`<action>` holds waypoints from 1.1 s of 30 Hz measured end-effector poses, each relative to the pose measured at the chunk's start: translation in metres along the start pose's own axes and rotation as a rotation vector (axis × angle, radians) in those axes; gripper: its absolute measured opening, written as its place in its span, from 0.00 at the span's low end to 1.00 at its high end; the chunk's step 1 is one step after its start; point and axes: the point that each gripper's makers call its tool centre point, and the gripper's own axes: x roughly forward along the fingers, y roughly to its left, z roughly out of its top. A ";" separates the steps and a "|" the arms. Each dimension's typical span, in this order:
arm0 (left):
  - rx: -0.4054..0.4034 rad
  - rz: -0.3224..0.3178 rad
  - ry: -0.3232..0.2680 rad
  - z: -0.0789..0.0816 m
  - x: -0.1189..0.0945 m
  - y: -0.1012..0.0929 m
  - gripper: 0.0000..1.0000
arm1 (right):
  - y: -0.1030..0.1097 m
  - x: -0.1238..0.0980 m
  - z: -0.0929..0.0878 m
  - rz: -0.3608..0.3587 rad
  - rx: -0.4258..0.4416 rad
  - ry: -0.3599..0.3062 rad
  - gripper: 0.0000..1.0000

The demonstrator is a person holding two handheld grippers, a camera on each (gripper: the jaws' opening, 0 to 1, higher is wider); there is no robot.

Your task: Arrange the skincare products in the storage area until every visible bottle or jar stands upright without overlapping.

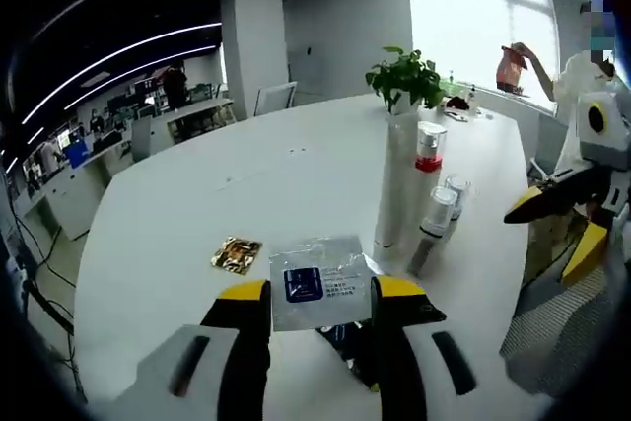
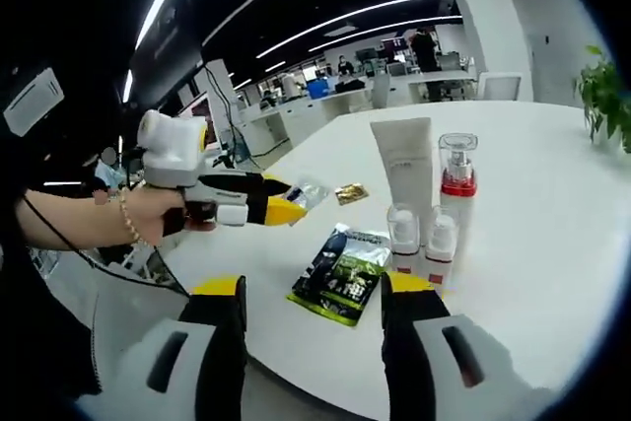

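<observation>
Four containers stand upright around the tall white squeeze tube (image 2: 403, 173). Left gripper (image 1: 320, 315) grips a clear foil sachet (image 1: 317, 281); right gripper (image 2: 312, 305) gapes empty above the green sachet (image 2: 345, 273), lying flat beside that tube.

Each gripper has two black jaws capped with yellow pads on a white body with a dark slot on each side: the left gripper (image 1: 320, 317) in the left gripper view, the right gripper (image 2: 312, 317) in the right gripper view. Seen from the side, the left gripper (image 2: 258, 206) is white with a black neck and yellow tip. The hand (image 2: 158, 214) on it wears a beaded bracelet (image 2: 126, 219).
</observation>
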 end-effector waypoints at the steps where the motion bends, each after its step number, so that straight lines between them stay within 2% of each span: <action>1: 0.006 -0.005 -0.004 0.001 -0.002 -0.001 0.35 | 0.003 0.003 0.003 0.014 0.002 -0.005 0.53; 7: 0.059 -0.029 -0.044 0.007 -0.026 -0.014 0.35 | 0.017 0.016 0.017 0.078 0.029 -0.024 0.42; 14: 0.077 -0.049 -0.081 0.012 -0.052 -0.027 0.35 | 0.028 0.030 0.028 0.124 0.078 -0.043 0.33; 20: 0.083 -0.047 -0.093 0.011 -0.065 -0.032 0.35 | 0.035 0.042 0.033 0.145 0.128 -0.051 0.33; 27: 0.075 -0.052 -0.101 0.008 -0.072 -0.036 0.35 | 0.039 0.054 0.037 0.178 0.196 -0.050 0.24; 33: 0.068 -0.055 -0.109 0.009 -0.076 -0.038 0.35 | 0.045 0.057 0.038 0.209 0.293 -0.058 0.14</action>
